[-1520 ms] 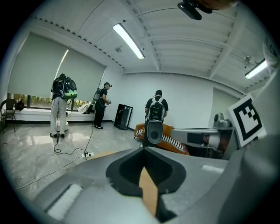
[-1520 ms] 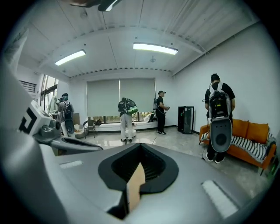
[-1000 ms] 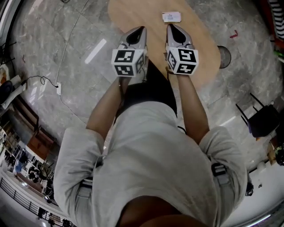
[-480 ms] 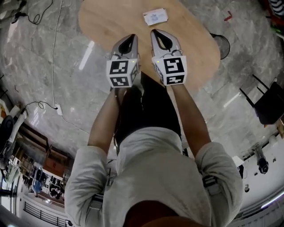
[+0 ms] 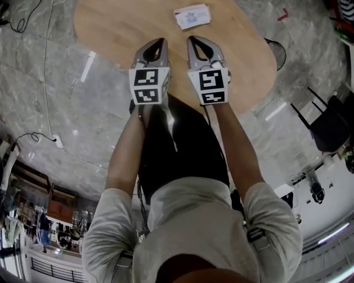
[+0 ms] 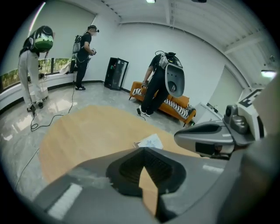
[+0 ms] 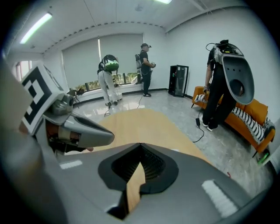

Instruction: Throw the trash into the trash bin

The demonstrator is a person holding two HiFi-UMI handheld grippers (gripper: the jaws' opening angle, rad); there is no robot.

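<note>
A white crumpled paper packet (image 5: 192,15) lies flat near the far edge of the oval wooden table (image 5: 110,27). In the left gripper view the packet (image 6: 149,141) shows just past my jaw tips. My left gripper (image 5: 157,42) and right gripper (image 5: 194,40) hang side by side above the table's near part, short of the packet, pointing down and forward. Both have their jaws shut with nothing between them. Each gripper view shows the other gripper beside it: the right gripper (image 6: 205,138) and the left gripper (image 7: 83,131).
A dark round object (image 5: 275,52) sits on the marble floor right of the table, and a black chair (image 5: 329,124) stands further right. Cables (image 5: 38,135) trail on the floor at left. Several people (image 6: 164,83) stand by an orange sofa (image 6: 175,107).
Both grippers have sunk toward the table and tipped further down. The table and packet now fill more of the head view. The jaws have stayed shut.
</note>
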